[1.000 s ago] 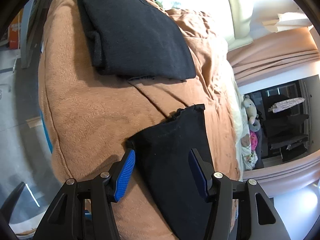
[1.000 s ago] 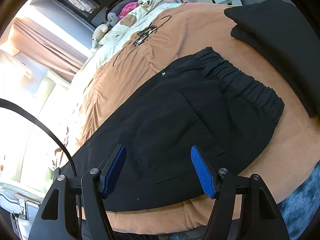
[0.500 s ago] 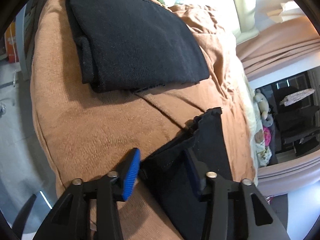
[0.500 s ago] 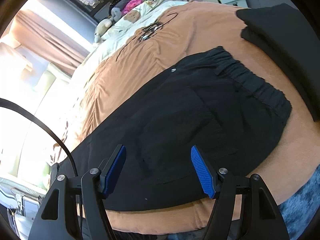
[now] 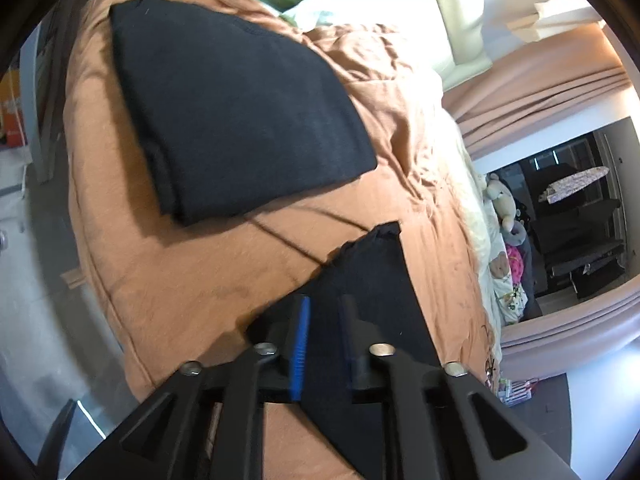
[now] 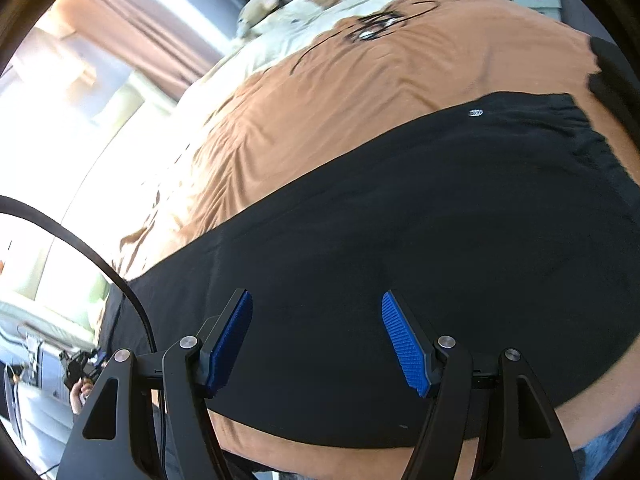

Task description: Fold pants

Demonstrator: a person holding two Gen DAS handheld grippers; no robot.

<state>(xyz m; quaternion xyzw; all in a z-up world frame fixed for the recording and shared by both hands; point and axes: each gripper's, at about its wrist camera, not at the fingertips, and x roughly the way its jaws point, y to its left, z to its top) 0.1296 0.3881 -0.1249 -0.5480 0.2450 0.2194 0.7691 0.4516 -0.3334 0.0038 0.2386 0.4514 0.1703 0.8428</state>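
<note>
The left hand-held gripper (image 5: 322,332) has its jaws nearly together, clamped on the corner of the black pants (image 5: 372,300) lying on the brown blanket (image 5: 168,272). The right hand-held gripper (image 6: 316,332) hangs with jaws wide apart just above the pants (image 6: 420,240). Beyond the left one lies a folded black garment (image 5: 240,120).

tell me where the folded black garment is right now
In the left wrist view the folded black garment lies upper left on the brown blanket, apart from the pants that the left gripper pinches.
</note>
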